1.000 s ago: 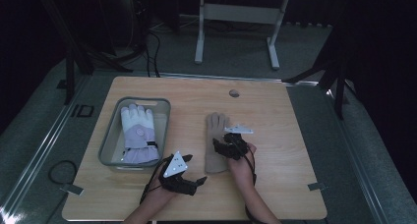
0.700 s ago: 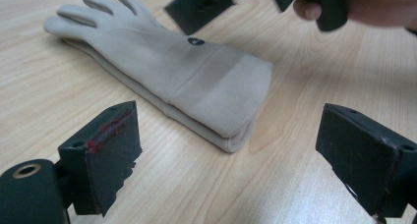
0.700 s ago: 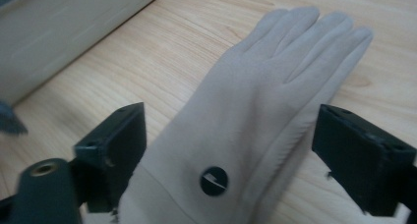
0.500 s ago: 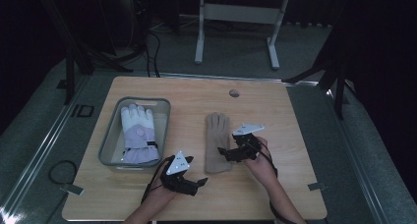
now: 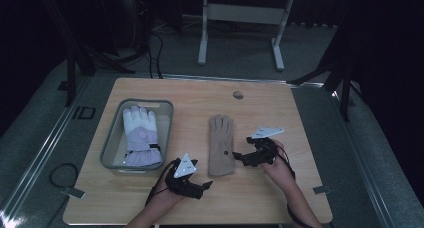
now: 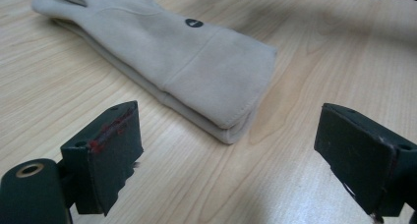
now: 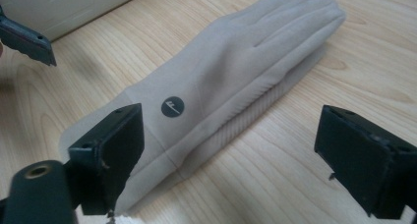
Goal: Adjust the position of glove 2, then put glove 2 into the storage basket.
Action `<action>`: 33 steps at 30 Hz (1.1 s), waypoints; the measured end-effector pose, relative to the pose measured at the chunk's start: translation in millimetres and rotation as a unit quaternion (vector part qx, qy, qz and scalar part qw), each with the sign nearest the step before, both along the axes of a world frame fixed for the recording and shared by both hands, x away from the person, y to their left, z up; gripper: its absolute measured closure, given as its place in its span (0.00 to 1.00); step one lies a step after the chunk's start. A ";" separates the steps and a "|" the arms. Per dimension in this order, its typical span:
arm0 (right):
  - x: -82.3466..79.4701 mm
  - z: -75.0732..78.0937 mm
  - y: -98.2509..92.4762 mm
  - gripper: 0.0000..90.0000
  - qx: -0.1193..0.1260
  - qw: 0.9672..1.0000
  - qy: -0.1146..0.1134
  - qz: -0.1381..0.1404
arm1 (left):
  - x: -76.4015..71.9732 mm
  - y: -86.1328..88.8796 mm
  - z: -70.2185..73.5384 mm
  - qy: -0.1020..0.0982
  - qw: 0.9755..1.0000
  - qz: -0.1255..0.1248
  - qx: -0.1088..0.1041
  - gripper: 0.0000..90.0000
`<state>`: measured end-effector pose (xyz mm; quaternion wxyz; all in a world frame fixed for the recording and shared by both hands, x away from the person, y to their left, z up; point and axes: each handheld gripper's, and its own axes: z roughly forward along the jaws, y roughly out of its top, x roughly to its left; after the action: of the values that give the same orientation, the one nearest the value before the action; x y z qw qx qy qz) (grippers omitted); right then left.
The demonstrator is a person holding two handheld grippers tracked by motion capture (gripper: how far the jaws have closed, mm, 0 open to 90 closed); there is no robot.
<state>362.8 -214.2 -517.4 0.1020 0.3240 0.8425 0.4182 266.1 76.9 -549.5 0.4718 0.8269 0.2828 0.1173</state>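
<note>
The right tool (image 5: 239, 157) has just been opening its jaws — now wide and empty, just beside the beige glove (image 5: 221, 145) lying flat on the worktop (image 5: 280, 193). The left tool (image 5: 206, 186) stands wide too, holding nothing, near the glove's cuff — apart from it.

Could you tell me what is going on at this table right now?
A person holds a gripper in each hand beside a tan glove lying flat on the wooden table. The right gripper sits at its right edge, its jaws just opened and empty. The left gripper waits open near the cuff. A white and lilac glove lies in the grey bin.
</note>
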 end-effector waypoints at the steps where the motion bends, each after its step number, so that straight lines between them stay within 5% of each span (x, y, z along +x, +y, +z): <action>1: -0.4 -0.3 -1.4 0.12 0.004 1.000 0.002 0.002 | 0.5 -0.2 0.1 0.001 1.000 -0.005 0.000 0.13; 12: 13.4 7.6 -5.8 0.25 0.008 1.000 -0.005 -0.016 | 11.7 -11.4 8.0 -0.002 0.998 -0.064 0.003 0.17; 20: 40.7 12.8 10.4 0.38 0.045 0.998 0.011 -0.042 | 17.3 -32.4 16.8 -0.040 0.993 -0.102 0.042 0.23; 23: 49.1 8.4 22.3 0.38 0.034 0.998 0.010 -0.050 | 20.0 -40.7 15.2 -0.042 0.991 -0.111 0.060 0.24; 33: 68.5 -23.3 37.0 0.36 0.009 0.996 0.066 -0.067 | 35.6 -44.9 7.2 -0.005 0.992 -0.106 0.062 0.27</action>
<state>431.3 -177.2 -540.7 0.0706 0.4075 0.8199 0.3959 301.7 32.0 -542.3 0.4305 0.8794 0.1833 0.0883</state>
